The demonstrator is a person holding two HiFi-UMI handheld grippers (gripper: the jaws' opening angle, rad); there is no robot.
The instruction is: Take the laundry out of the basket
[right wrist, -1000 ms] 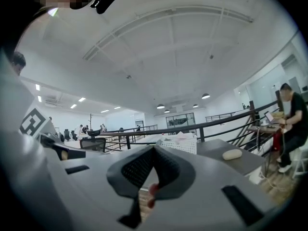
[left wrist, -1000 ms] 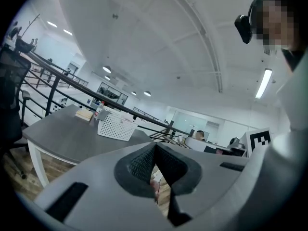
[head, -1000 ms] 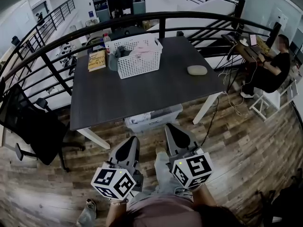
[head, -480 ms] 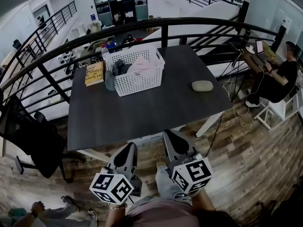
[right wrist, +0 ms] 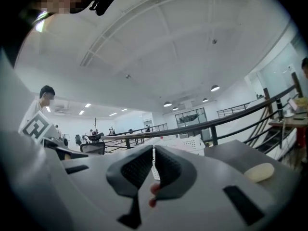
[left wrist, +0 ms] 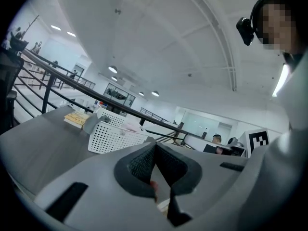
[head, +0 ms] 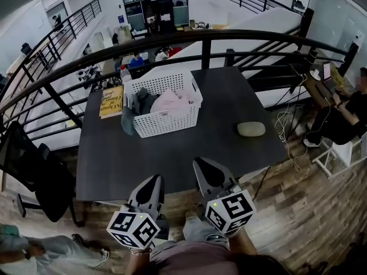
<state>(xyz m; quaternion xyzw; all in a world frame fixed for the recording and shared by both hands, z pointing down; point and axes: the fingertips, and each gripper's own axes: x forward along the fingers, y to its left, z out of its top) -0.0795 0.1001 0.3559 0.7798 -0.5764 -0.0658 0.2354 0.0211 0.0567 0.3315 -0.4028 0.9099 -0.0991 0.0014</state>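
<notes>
A white perforated laundry basket (head: 166, 116) stands at the far middle of the dark table (head: 189, 153). In it lie a pink cloth (head: 172, 103) and a grey cloth (head: 136, 105) that hangs over its left wall. My left gripper (head: 153, 178) and right gripper (head: 200, 161) hover side by side over the table's near edge, well short of the basket. Both are shut with nothing between the pads. The left gripper view shows the basket (left wrist: 113, 136) ahead of the shut left gripper (left wrist: 155, 144). In the right gripper view the basket (right wrist: 190, 143) sits beyond the shut right gripper (right wrist: 153, 148).
A yellow book (head: 111, 93) and a bottle (head: 121, 73) sit left of the basket. A beige oval object (head: 251, 129) lies at the table's right. A black railing (head: 172, 39) curves behind the table. A black chair (head: 40, 171) stands at left, and a seated person (head: 350, 116) is at right.
The view has come closer to the table, and both shut grippers now reach over its near edge. A person's legs have appeared at bottom left.
</notes>
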